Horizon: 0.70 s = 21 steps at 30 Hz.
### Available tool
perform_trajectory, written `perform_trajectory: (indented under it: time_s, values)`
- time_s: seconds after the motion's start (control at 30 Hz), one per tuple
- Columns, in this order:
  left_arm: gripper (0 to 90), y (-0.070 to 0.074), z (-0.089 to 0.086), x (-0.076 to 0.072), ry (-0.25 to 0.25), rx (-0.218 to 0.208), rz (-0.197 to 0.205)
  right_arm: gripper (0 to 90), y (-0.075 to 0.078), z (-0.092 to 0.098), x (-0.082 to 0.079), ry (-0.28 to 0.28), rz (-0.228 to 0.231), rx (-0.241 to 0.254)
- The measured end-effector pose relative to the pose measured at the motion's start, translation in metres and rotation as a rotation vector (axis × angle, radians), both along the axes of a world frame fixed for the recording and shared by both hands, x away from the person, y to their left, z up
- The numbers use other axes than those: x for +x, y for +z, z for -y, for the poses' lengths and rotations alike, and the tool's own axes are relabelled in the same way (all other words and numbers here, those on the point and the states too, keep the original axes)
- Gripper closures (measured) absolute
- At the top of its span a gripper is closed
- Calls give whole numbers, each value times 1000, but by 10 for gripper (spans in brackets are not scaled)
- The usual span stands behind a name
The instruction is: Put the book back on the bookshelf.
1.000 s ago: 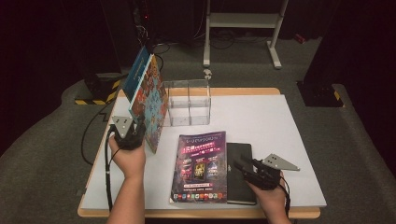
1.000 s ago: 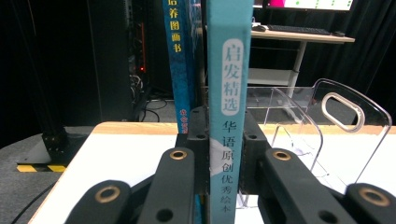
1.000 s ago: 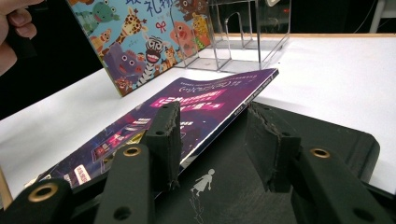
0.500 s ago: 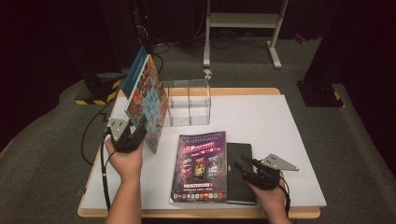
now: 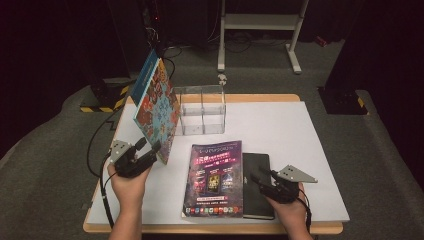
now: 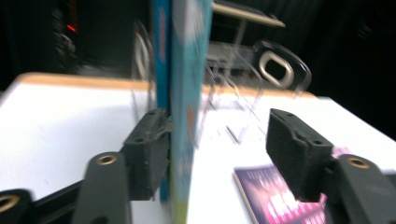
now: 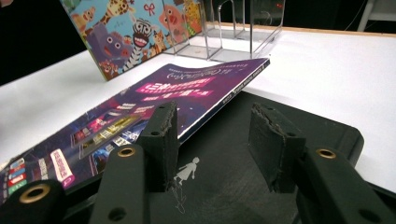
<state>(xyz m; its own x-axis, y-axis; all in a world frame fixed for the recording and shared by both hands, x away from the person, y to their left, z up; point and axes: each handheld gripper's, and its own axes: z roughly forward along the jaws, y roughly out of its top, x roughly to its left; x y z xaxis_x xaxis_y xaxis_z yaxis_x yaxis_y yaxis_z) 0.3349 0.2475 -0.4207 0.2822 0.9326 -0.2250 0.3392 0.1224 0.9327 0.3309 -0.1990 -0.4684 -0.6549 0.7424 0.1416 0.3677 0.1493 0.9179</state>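
A colourful children's picture book stands tilted on the white table, beside the clear acrylic organizer. My left gripper is at the book's lower near corner. In the left gripper view the book runs between the jaws of my left gripper, close by one pad and far from the other. These jaws have just been opening and stand open. My right gripper rests open over the black notebook, beside the purple magazine. In the right gripper view my right gripper has only the notebook cover under it.
The organizer has upright dividers and stands at the table's back middle. A white metal stand is on the floor behind the table. A black-and-yellow striped base and cables lie off the left edge. The right half of the table is bare.
The left gripper's jaws have come apart from the picture book's edge and the left hand has slid a little toward the near left. The book still stands tilted. The right hand has not moved.
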Motion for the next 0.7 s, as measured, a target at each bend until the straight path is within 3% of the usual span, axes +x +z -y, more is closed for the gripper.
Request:
perform_trajectory:
  time_s: [0.17,0.4,0.57,0.7]
  values:
    - [331,-32,-6,-16,-38,44,-84,483,0,-1,1,-9,6,-26]
    - [294,-66,-3,-24,-79,10,-195,478,-6,-1,4,-18,-14,-50]
    - [227,-80,26,-20,-205,29,-266,481,-8,-2,4,-20,-28,-73]
    - [167,-86,48,-15,-264,64,-298,482,-9,0,4,-23,-38,-78]
